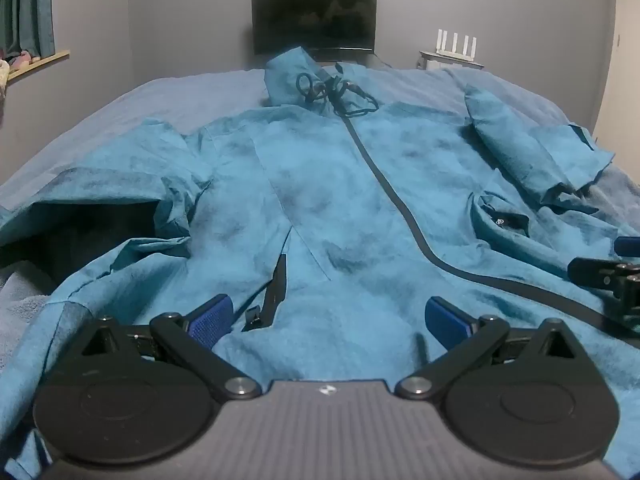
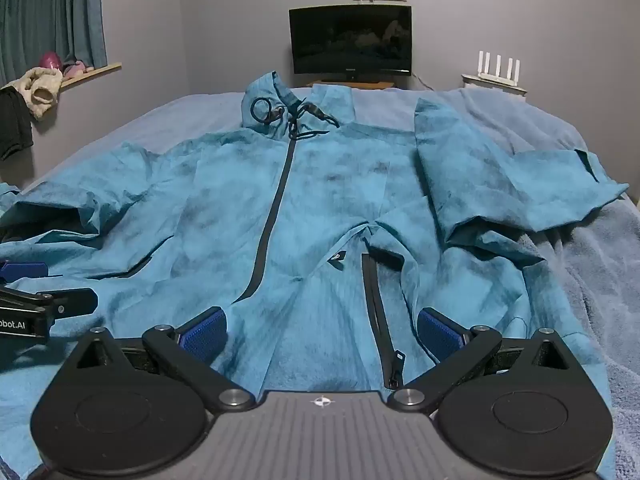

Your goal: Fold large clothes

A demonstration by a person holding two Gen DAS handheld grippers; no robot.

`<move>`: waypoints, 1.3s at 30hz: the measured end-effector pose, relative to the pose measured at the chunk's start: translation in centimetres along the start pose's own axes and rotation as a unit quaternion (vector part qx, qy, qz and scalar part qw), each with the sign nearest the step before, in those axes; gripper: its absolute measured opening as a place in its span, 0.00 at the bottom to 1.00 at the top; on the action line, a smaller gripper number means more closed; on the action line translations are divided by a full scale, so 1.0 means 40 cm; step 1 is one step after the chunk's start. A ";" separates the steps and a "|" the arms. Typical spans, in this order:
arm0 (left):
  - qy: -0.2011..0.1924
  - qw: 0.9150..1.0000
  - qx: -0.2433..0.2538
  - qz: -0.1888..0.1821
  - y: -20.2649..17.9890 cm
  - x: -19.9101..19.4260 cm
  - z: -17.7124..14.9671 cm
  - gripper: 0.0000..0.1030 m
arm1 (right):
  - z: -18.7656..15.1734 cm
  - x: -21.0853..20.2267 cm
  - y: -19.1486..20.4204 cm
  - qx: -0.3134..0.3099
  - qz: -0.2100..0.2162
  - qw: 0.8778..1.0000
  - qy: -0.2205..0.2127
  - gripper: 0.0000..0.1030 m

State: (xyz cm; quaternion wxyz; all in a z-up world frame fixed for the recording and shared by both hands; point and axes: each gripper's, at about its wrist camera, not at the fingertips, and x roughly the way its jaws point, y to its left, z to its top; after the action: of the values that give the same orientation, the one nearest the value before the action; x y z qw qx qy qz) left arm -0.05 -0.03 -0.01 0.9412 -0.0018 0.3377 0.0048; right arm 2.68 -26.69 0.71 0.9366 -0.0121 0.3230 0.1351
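Observation:
A teal hooded jacket (image 1: 332, 184) lies front up on the bed, zipped, hood at the far end, both sleeves bent inward; it also fills the right wrist view (image 2: 320, 208). My left gripper (image 1: 328, 320) is open just above the jacket's near hem, left of the zip line. My right gripper (image 2: 322, 330) is open over the hem near the right pocket zip (image 2: 376, 320). Each gripper shows at the edge of the other's view: the right one (image 1: 616, 264) and the left one (image 2: 28, 288).
The bed has a pale blue cover (image 2: 580, 240). A dark monitor (image 2: 350, 40) and a white router (image 2: 498, 68) stand against the far wall. A window ledge with curtain and soft items (image 2: 44, 80) is at the left.

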 end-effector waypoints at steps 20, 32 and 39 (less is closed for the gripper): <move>0.004 1.000 -0.002 -0.002 0.000 0.000 0.000 1.00 | 0.002 0.005 0.000 0.000 0.000 1.000 0.002 1.00; 0.004 1.000 -0.002 -0.002 0.000 0.001 0.001 1.00 | 0.002 0.007 0.002 0.000 0.000 1.000 0.003 1.00; 0.004 1.000 -0.002 -0.002 0.000 0.001 0.001 1.00 | 0.002 0.006 0.001 0.000 0.000 1.000 0.004 1.00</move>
State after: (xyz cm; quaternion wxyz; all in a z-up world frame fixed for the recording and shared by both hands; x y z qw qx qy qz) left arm -0.02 -0.02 0.00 0.9398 -0.0042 0.3418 0.0038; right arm 2.90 -26.58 0.63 0.9354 -0.0124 0.3264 0.1352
